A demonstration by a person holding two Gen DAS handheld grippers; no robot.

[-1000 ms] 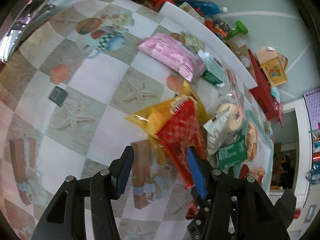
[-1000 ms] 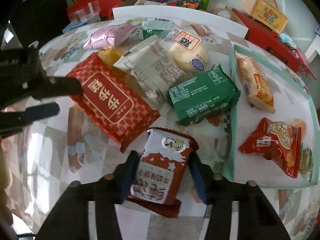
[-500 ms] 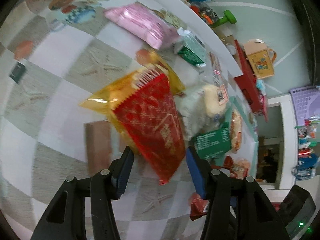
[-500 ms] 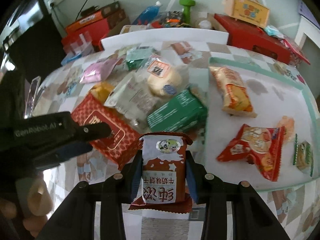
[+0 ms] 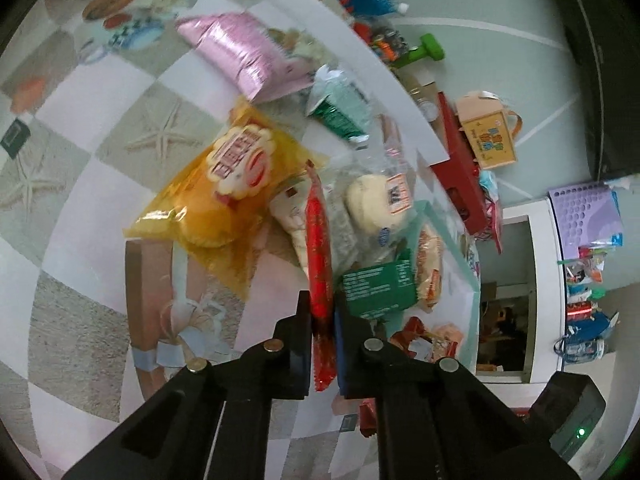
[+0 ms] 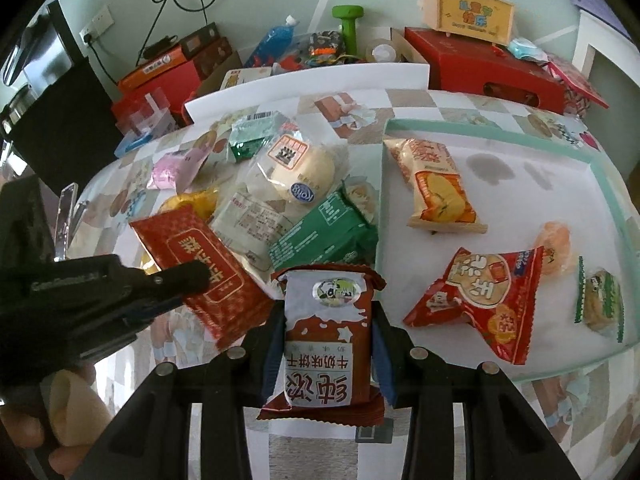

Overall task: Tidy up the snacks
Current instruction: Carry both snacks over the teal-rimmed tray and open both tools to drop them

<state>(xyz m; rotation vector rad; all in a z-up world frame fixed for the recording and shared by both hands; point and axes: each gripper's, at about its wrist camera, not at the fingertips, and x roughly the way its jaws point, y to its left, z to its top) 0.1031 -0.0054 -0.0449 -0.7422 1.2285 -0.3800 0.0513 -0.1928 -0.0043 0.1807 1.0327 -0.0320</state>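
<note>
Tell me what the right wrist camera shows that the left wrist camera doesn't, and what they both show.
Only the right wrist view shows the brown and white biscuit packet clamped in the right gripper, and the red chip bag lying in the green-rimmed tray.

Only the left wrist view shows the yellow snack bag's printed front and the doorway beyond the table.

Both show the left gripper shut on the red patterned packet, the green packet and the round bun.

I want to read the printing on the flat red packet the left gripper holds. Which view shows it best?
The right wrist view: the red packet lies face-on, its framed label visible, partly covered by the left gripper. The left wrist view shows it only edge-on, a thin strip between the shut jaws.
</note>
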